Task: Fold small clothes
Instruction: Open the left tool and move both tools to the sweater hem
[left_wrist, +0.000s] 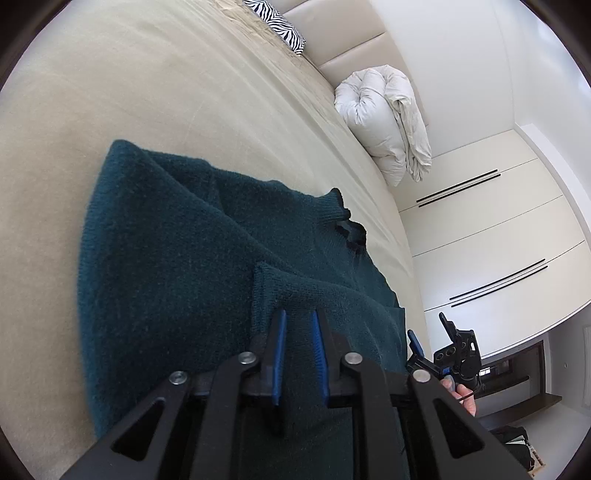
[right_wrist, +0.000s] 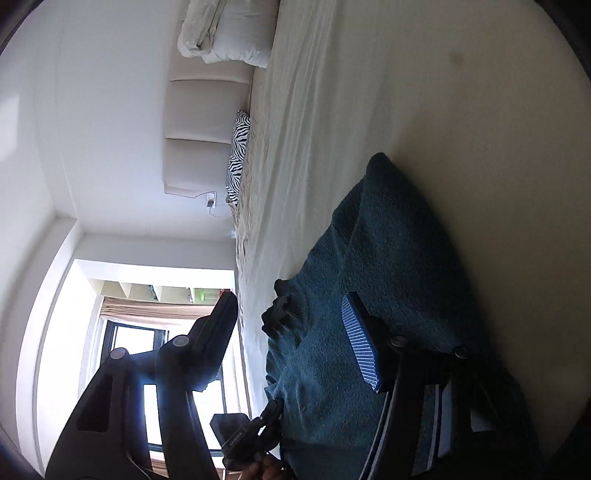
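Observation:
A dark teal knit sweater (left_wrist: 192, 258) lies spread on the beige bed sheet (left_wrist: 129, 92), its collar (left_wrist: 343, 218) toward the bed's edge. My left gripper (left_wrist: 298, 314) hovers low over a folded sleeve edge. Its blue pads (left_wrist: 281, 332) stand a narrow gap apart, and only the cloth below shows between them. In the right wrist view my right gripper (right_wrist: 288, 299) is wide open: one finger is off the bed's side, and the blue-padded finger (right_wrist: 360, 343) is over the sweater (right_wrist: 388, 240) near the collar (right_wrist: 280, 310). The right gripper (left_wrist: 430, 332) also shows beside the bed.
A rolled white duvet (left_wrist: 384, 122) and a zebra-print pillow (left_wrist: 277, 18) sit by the padded headboard (right_wrist: 199, 140). White wardrobe doors (left_wrist: 498, 221) stand past the bed's edge, with a bright window (right_wrist: 129, 350) opposite. A striped cloth edge (right_wrist: 439, 406) shows by the sweater.

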